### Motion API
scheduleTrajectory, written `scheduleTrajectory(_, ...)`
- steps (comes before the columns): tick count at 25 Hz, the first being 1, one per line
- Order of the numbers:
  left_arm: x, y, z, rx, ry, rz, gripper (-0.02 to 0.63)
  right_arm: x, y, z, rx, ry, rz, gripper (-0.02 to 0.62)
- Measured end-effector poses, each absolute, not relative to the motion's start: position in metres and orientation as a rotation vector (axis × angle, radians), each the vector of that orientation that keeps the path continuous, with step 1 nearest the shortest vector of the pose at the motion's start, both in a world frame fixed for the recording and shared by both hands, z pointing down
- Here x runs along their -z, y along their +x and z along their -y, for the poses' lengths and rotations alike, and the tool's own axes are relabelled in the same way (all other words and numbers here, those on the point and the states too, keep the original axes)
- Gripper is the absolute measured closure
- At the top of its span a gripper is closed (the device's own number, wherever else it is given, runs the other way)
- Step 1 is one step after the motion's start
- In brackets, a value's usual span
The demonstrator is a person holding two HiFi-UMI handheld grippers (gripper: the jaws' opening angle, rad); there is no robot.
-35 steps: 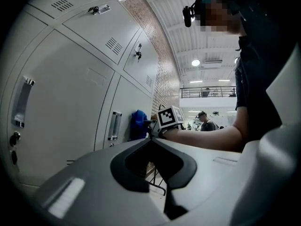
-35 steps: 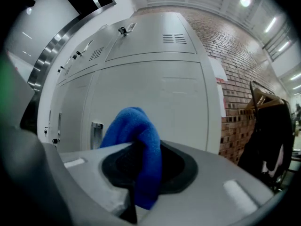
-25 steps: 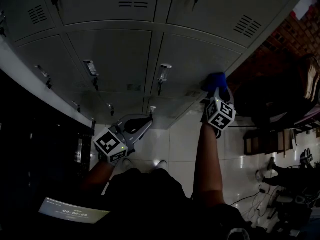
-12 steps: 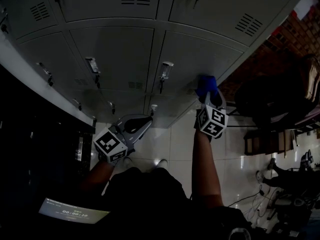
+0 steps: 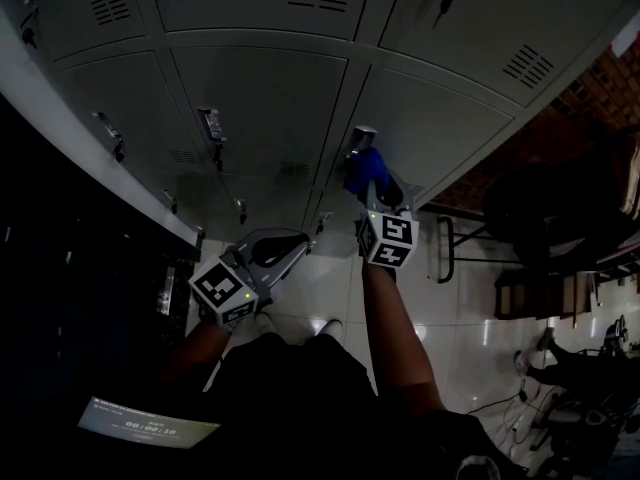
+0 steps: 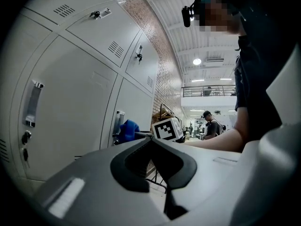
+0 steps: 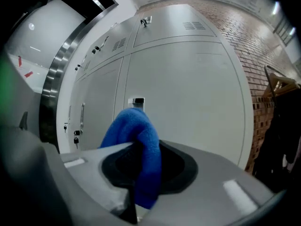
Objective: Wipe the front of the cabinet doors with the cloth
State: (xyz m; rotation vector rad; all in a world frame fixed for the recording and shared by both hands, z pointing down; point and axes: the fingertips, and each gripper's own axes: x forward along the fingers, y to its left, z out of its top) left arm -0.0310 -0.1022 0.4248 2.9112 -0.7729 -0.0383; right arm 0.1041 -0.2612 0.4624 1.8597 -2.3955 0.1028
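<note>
Grey metal cabinet doors [image 5: 270, 98] with vent slots fill the upper part of the head view. The left gripper [image 5: 293, 243] stays low and clear of them, where it was a second ago, its jaws closed together with nothing between them. The right gripper [image 5: 372, 190] has slid leftward across the lower right door, from that door's far edge to its near one. Its jaws are clamped on a folded blue terry cloth [image 5: 362, 168], which now sits at the door face just beside and below a small silver latch handle [image 5: 360, 136].
</note>
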Motion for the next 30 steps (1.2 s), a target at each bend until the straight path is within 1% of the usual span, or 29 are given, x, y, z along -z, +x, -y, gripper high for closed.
scheduleTrajectory(6, -0.427, -0.052, 0.104, 0.041, 2.894, 0.804, 0.603, -0.479, 0.078, 0.272, -0.1, 1.848, 2.41, 0.526)
scheduleTrajectory(14, -0.429, -0.056, 0.107, 0.044, 2.89, 0.788, 0.603, -0.489, 0.086, 0.277, -0.128, 1.904, 2.379, 0.526)
scheduleTrajectory(21, -0.428, -0.04, 0.111, 0.055, 2.894, 0.751, 0.603, -0.497, 0.137, 0.274, -0.174, 1.991, 2.29, 0.526)
scheduleTrajectory(30, -0.429, -0.008, 0.11, 0.054, 2.902, 0.702, 0.603, -0.498, 0.23, 0.268, -0.187, 2.13, 2.158, 0.526)
